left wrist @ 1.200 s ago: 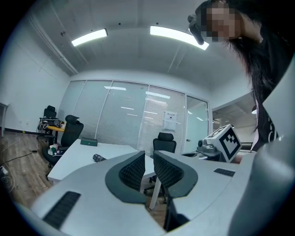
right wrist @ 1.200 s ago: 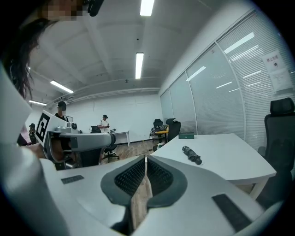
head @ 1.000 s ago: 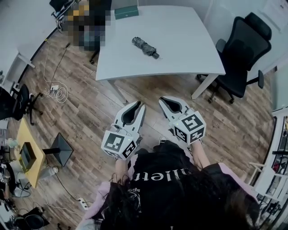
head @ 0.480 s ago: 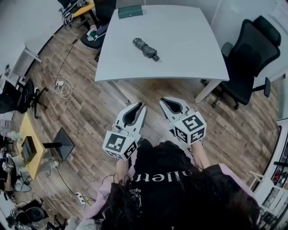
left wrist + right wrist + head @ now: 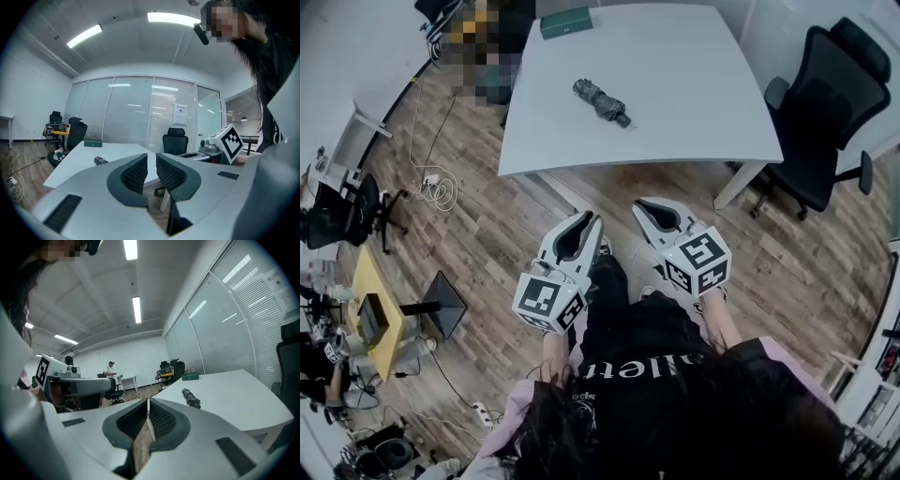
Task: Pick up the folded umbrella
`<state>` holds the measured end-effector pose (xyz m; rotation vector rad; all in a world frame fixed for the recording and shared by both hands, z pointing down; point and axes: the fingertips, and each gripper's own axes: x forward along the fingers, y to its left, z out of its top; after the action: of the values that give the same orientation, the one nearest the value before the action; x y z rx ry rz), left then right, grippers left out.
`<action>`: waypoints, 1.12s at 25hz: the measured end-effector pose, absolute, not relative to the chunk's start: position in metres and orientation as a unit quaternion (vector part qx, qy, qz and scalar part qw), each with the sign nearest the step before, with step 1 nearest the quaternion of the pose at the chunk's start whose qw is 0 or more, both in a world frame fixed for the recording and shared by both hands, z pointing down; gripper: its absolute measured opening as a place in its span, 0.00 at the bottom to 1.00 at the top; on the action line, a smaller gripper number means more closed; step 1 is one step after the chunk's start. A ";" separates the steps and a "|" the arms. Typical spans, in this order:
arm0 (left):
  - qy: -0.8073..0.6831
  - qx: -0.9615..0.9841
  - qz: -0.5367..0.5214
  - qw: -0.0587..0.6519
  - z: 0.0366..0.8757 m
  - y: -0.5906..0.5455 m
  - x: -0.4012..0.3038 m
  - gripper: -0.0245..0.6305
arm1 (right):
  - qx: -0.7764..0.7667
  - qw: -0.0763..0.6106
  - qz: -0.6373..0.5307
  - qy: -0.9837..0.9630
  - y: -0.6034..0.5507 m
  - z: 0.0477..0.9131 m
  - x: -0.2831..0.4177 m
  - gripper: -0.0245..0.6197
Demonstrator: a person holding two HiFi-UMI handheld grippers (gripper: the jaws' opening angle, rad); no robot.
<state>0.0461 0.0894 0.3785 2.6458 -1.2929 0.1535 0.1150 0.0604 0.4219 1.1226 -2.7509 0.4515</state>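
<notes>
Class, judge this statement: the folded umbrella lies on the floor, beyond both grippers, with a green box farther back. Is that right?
Not quite. The umbrella lies on the white table, not on the floor, as the head view shows. The rest stands: it is beyond the left gripper and the right gripper, with the green box farther back.

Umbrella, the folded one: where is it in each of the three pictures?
Head view: the umbrella lies on the white table, upper middle of the picture.
Left gripper view: the umbrella is small, left of centre, on the table.
Right gripper view: the umbrella is right of centre, on the table.
Shared landmark: the green box at the table's far edge, beyond the umbrella in every view.
</notes>
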 end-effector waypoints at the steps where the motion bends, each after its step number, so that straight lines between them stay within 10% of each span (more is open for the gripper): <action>1: -0.434 0.894 0.052 0.096 0.379 0.086 0.046 0.15 | 0.375 0.067 0.151 -0.912 0.057 0.422 0.116 0.08; 28: -0.374 0.919 0.042 0.114 0.397 -0.123 -0.058 0.15 | 0.412 0.123 0.180 -0.885 -0.137 0.451 0.006 0.08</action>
<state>-0.0577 -0.1232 0.3973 2.6950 -1.0975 0.1246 0.0062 -0.1372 0.4509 1.2019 -2.5808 0.5260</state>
